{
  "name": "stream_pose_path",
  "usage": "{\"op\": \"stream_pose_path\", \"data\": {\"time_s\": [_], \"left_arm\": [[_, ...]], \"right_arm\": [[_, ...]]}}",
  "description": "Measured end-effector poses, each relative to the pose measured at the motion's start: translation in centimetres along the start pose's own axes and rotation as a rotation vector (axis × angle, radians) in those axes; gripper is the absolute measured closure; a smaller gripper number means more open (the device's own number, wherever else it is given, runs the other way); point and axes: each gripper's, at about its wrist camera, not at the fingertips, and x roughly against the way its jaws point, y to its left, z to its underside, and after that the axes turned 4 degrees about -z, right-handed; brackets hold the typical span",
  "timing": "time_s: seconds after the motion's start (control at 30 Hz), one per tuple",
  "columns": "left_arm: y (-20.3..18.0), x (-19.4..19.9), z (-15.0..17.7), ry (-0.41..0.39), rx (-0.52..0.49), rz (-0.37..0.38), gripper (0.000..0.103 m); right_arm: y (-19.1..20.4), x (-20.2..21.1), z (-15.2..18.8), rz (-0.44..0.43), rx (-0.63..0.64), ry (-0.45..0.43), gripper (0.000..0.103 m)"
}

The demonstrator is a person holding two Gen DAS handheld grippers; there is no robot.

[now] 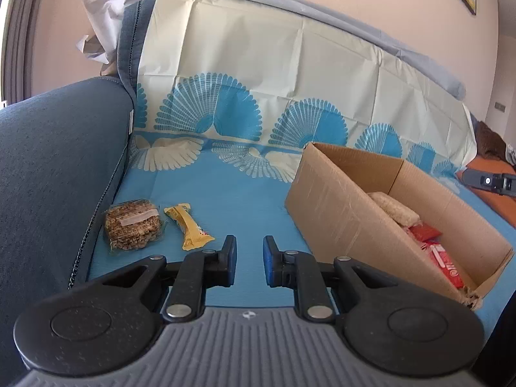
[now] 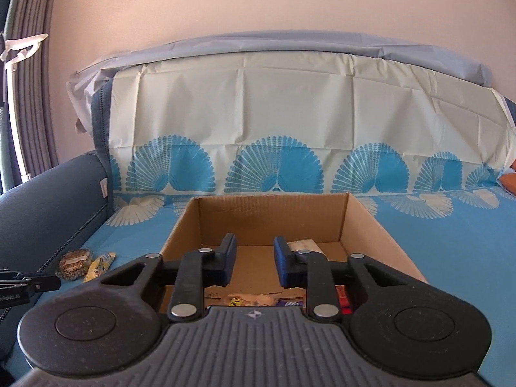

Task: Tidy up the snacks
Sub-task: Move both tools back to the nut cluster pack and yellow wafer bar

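A round brown grain cake in clear wrap (image 1: 132, 224) and a yellow snack bar (image 1: 188, 225) lie on the blue cloth beside the sofa arm; both also show in the right wrist view, the cake (image 2: 73, 263) and the bar (image 2: 99, 266). An open cardboard box (image 1: 338, 206) holds a pale rice cake (image 1: 394, 208) and red packets (image 1: 438, 254). My left gripper (image 1: 249, 259) is open and empty, hovering right of the yellow bar. My right gripper (image 2: 254, 262) is open and empty above the box (image 2: 371, 225), with several snacks (image 2: 254, 300) below it.
The blue and cream patterned cloth (image 1: 232, 193) covers the sofa seat and back. The dark blue sofa arm (image 1: 54, 167) rises at the left. An orange cushion (image 1: 490, 174) lies at the far right. The left gripper's tip shows in the right view (image 2: 29, 285).
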Motion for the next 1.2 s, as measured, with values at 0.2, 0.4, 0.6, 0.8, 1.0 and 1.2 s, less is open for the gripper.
{"op": "stream_pose_path", "data": {"time_s": [0.2, 0.4, 0.6, 0.8, 1.0, 1.2], "left_arm": [[1.3, -0.1, -0.3, 0.014, 0.082, -0.009, 0.084], [1.8, -0.1, -0.4, 0.019, 0.099, -0.012, 0.084], [2.3, 0.0, -0.3, 0.001, 0.136, -0.045, 0.083], [4.5, -0.1, -0.4, -0.002, 0.266, -0.029, 0.083], [6.7, 0.0, -0.2, -0.018, 0.396, -0.048, 0.083], [8.5, 0.6, 0.1, -0.055, 0.492, -0.083, 0.083]], "right_arm": [[3.0, 0.4, 0.2, -0.076, 0.095, -0.002, 0.085], [4.3, 0.2, 0.4, -0.123, 0.140, 0.044, 0.084], [6.5, -0.2, -1.5, -0.218, 0.101, 0.125, 0.084], [11.1, -3.9, -5.5, -0.361, 0.029, 0.173, 0.084], [15.5, -11.8, -6.3, -0.400, 0.029, 0.356, 0.077], [19.4, -17.5, -4.0, -0.399, 0.036, 0.474, 0.058]]}}
